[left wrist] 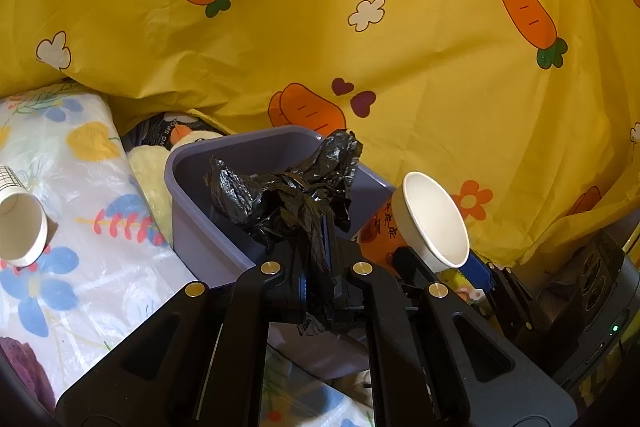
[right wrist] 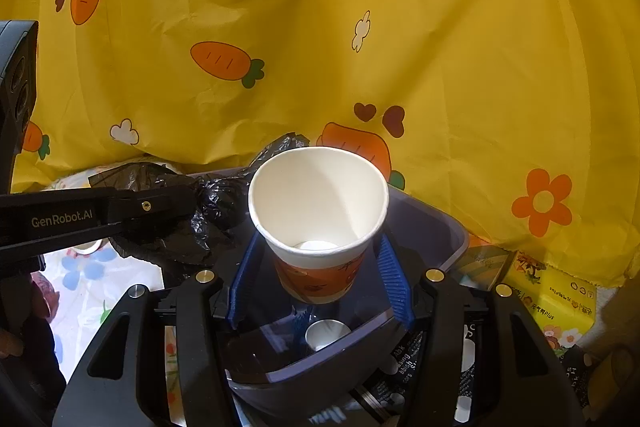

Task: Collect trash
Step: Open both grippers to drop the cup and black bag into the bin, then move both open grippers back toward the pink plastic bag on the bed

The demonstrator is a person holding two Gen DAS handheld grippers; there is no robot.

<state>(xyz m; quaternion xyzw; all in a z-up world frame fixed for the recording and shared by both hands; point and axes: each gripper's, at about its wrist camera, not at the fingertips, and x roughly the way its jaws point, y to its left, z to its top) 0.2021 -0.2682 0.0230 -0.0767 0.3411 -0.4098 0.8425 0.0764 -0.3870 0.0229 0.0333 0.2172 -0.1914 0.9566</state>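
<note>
While both tools hover at the purple bin [left wrist: 192, 227], the entries run as follows.

Left gripper [left wrist: 316, 267]: jaws pinched nearly together on a crumpled black plastic bag [left wrist: 296, 187]. The bag's bulk hangs over the bin's interior, with a tail trailing back between the fingers.

Right gripper [right wrist: 316, 267]: blue-ribbed pads [right wrist: 394, 279] set at middle width on either side of a paper cup [right wrist: 318, 211], orange-printed, white inside, mouth turned toward the camera. The cup sits above the bin's near rim; full pad contact cannot be confirmed.

Bin contents: one small white round object [right wrist: 326, 333], probably another cup, on the floor.

Beside the bin, to its left: a second paper cup [left wrist: 20, 227] lying on its side on the floral plastic cover [left wrist: 80, 267], not yet collected. Behind the bin: yellow carrot-print cloth [left wrist: 360, 7].

Handling note, as judgement: release the bag only once its whole bulk and tail are inside the bin walls, since light film clings and may drape over the rim. Drop the held cup clear of the bag, then fetch the cup on the cover.
</note>
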